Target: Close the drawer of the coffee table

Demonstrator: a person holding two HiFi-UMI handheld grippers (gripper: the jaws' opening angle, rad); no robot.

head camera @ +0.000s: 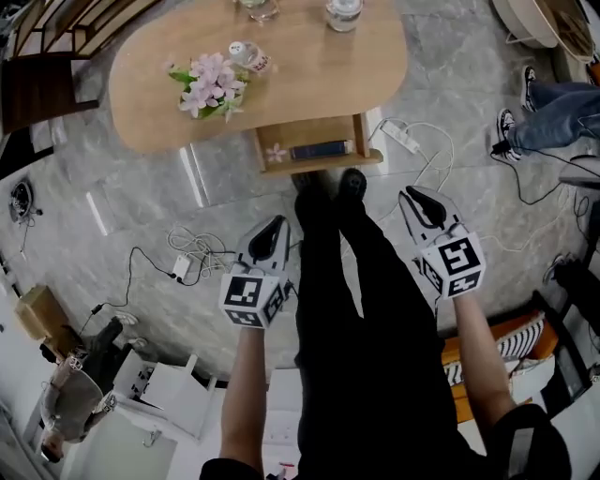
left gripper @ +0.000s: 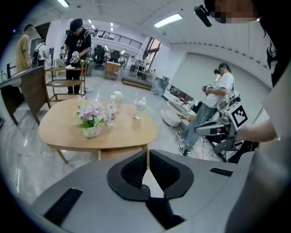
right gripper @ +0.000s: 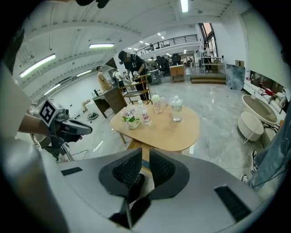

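Observation:
The oval wooden coffee table (head camera: 309,70) stands ahead of me. Its drawer (head camera: 317,150) is pulled out on the near side and holds a dark blue flat item and a small pink flower. Both grippers hang in the air well short of the drawer, on either side of my black-trousered legs (head camera: 352,281). My left gripper (head camera: 277,225) is shut and empty; in the left gripper view (left gripper: 147,157) its jaws meet below the table edge. My right gripper (head camera: 413,194) is also shut with nothing in it, and in the right gripper view (right gripper: 145,157) it points at the drawer (right gripper: 135,144).
On the tabletop stand a vase of pink flowers (head camera: 211,86), a bottle (head camera: 249,56) and glassware (head camera: 343,13). Cables and power strips lie on the marble floor (head camera: 398,136) (head camera: 184,266). Other people (left gripper: 76,41) (left gripper: 213,104) stand around. A wooden chair (head camera: 42,56) is at the far left.

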